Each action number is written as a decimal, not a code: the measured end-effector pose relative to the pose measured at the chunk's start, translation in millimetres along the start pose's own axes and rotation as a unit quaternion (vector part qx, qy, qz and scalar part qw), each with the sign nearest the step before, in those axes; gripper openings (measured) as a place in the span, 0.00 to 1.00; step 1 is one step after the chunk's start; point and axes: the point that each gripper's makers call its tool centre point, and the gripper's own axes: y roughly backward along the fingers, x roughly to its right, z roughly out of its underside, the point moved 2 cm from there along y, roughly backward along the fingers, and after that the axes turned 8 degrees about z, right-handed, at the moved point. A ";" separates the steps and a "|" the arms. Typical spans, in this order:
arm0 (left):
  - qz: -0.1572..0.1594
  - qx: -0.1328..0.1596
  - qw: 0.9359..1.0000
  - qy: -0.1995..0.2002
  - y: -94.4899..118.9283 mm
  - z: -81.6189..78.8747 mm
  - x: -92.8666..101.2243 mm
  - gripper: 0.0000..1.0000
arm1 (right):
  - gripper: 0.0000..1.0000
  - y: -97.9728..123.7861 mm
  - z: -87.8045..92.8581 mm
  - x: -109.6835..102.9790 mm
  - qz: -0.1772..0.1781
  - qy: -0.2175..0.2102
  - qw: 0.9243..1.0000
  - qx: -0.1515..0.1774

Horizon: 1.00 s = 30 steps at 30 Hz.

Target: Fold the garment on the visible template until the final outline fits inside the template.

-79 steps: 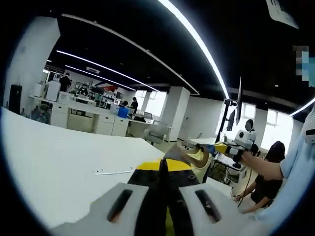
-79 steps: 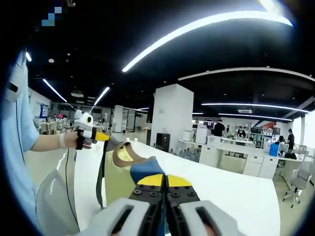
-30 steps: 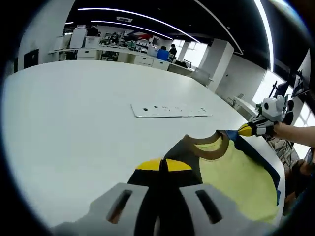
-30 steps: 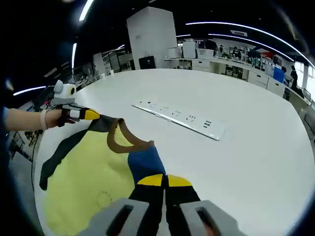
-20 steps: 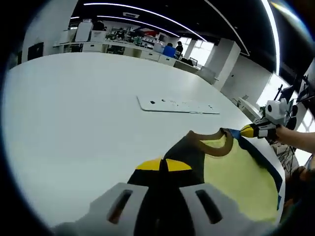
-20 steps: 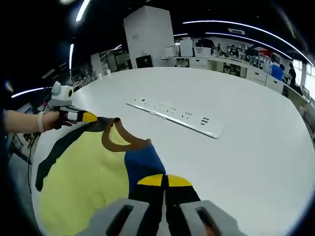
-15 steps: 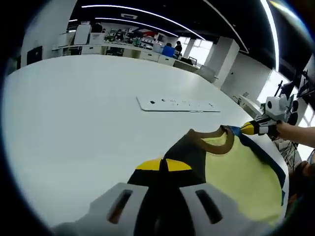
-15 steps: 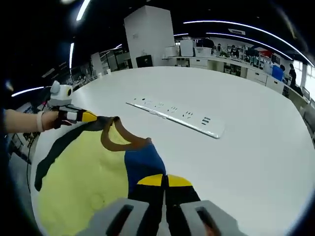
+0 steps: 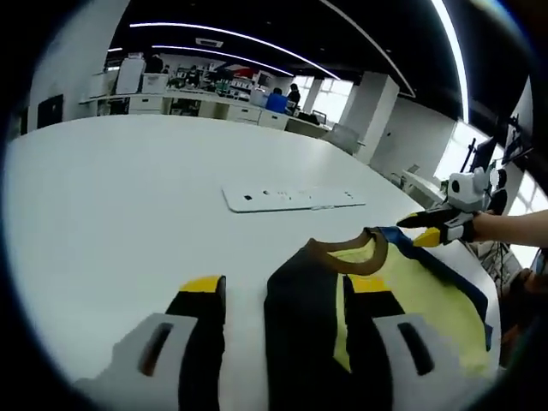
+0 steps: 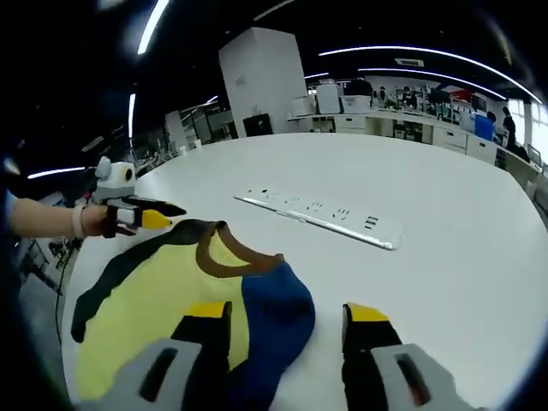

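Yellow cloth with a brown collar, the T-shirt (image 10: pixel 163 295) lies spread flat near the white table's (image 10: pixel 445 282) edge, shoulders toward a recessed socket strip (image 10: pixel 321 210), likely laid out for folding. Both the left gripper (image 9: pixel 282 295) and the right gripper (image 10: pixel 287 321) stand spread, pinching nothing. Bare tabletop lies wide beyond; no template outline is visible to me.

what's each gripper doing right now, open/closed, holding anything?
Left gripper: open, holding nothing; the garment lies on the table between its jaws.
Right gripper: open, holding nothing; the blue sleeve lies between its jaws.
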 end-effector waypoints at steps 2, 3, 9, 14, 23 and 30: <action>0.010 -0.011 1.000 -0.014 1.8 0.3 4.9 0.68 | 0.62 1.5 -0.2 -2.0 0.006 0.003 1.000 -0.004; 0.014 -0.011 1.000 -0.013 2.6 -0.2 7.4 0.70 | 0.67 2.6 -0.7 -4.4 0.004 0.009 1.000 -0.002; 0.046 -0.020 0.998 -0.026 12.5 -1.6 29.8 0.78 | 0.80 16.0 -1.0 -14.1 -0.003 0.014 1.000 -0.009; 0.058 -0.020 0.997 -0.043 23.8 -3.8 47.6 0.78 | 0.80 31.0 0.9 -18.0 0.000 0.022 1.000 -0.013; 0.071 -0.006 0.996 -0.045 48.1 -13.7 73.0 0.79 | 0.77 64.3 -1.2 -27.8 0.006 0.015 1.000 -0.003; 0.080 -0.005 0.995 -0.065 71.6 -15.9 91.5 0.78 | 0.75 93.8 7.8 -38.3 0.011 0.020 1.000 -0.004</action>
